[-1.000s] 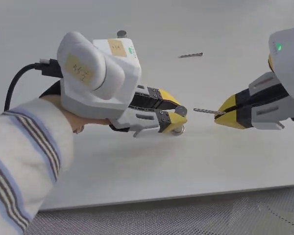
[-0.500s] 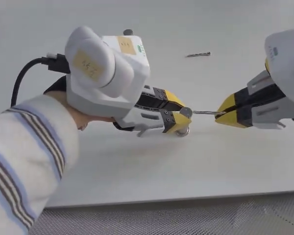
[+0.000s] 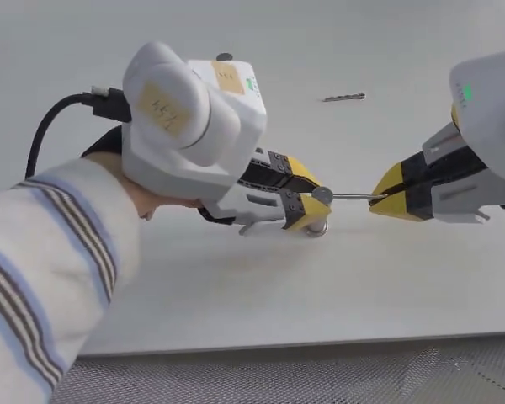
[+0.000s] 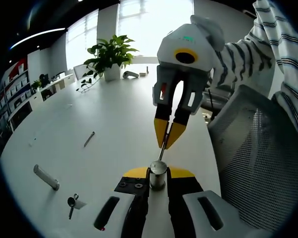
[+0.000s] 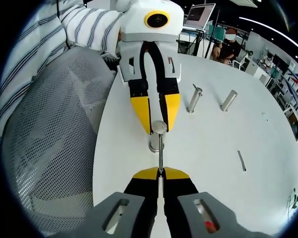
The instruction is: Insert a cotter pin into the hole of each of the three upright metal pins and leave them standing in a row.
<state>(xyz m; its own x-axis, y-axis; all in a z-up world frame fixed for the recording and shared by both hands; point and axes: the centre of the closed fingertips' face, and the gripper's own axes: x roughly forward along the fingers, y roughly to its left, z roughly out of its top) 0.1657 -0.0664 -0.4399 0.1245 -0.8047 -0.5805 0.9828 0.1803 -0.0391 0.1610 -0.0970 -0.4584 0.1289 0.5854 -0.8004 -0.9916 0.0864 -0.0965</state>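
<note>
White workbench [image 3: 236, 286], bare and brightly lit, carries the job, with a mesh chair [image 3: 337, 379] at its near edge. Nearest us, the left gripper [image 3: 310, 206] lies low over the top, its jaws pressed onto an upright metal pin [image 3: 322, 196] whose base sits on the surface. From the right, the right gripper [image 3: 380, 199] pinches a cotter pin [image 3: 352, 197] level and aims it at that pin. The tip meets the shaft just under the head, and we cannot tell whether it has entered the hole. Farther back, in the right gripper view, two more pins stand near each other. A second metal pin [image 5: 193, 100] appears to carry a cotter pin through its top, and a third metal pin [image 5: 228, 100] has nothing in it. Farthest, to the right, a spare cotter pin [image 3: 343, 98] lies flat. We judge one pin done, one under way and one left, with the row to be checked after.
</note>
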